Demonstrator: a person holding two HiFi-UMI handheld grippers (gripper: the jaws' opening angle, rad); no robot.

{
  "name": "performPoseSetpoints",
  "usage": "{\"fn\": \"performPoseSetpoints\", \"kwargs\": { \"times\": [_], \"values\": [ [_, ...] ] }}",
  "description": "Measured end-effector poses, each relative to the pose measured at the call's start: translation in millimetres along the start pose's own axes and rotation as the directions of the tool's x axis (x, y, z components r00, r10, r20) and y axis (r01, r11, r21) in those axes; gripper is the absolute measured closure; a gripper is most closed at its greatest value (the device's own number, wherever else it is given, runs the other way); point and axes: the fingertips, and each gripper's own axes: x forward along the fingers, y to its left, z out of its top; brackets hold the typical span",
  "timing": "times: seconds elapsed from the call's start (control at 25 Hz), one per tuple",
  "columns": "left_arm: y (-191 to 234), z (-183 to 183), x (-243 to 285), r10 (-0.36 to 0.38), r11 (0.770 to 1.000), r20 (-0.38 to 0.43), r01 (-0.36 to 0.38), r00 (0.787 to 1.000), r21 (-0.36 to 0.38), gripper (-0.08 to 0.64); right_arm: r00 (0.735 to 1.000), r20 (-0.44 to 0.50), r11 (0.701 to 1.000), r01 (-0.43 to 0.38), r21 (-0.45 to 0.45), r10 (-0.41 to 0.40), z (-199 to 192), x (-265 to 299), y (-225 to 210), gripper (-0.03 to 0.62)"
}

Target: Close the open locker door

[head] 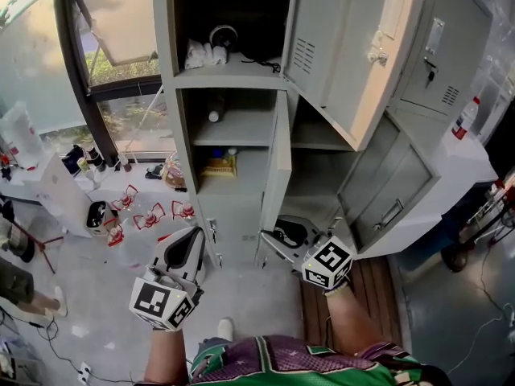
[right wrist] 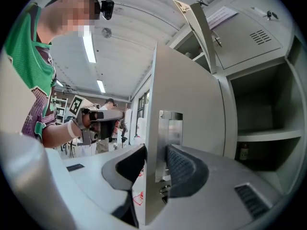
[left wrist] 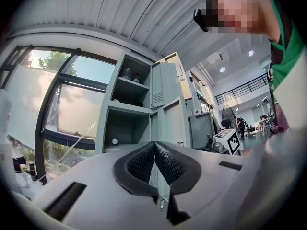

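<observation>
The grey locker door (head: 278,163) stands ajar, edge-on, at the middle of the locker bank. My right gripper (head: 296,244) is at its lower free edge. In the right gripper view the door (right wrist: 192,99) runs between the two pads, with its metal lock plate (right wrist: 171,128) against the right pad, so the right gripper (right wrist: 156,150) is shut on the door's edge. My left gripper (head: 193,240) hangs to the left of the door, apart from it. Its pads meet at the tip with nothing between them (left wrist: 154,147). The door (left wrist: 170,123) shows ahead of it.
An upper locker door (head: 346,47) swings wide open above right. More open doors (head: 386,187) jut out at the right. Open shelves hold small items (head: 213,51). Red-and-white clutter (head: 149,215) lies on the floor at left, and a wooden pallet (head: 354,300) lies underfoot.
</observation>
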Motion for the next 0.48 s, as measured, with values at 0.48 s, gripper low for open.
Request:
{"fn": "performPoseSetpoints", "kwargs": {
  "times": [0.48],
  "values": [
    [53,2,-6,-0.005,1.0,0.019,0.005,1.0,-0.013,0.538,1.0,0.013,1.0,-0.016,0.005,0.016,6,54,17,0.463]
  ]
}}
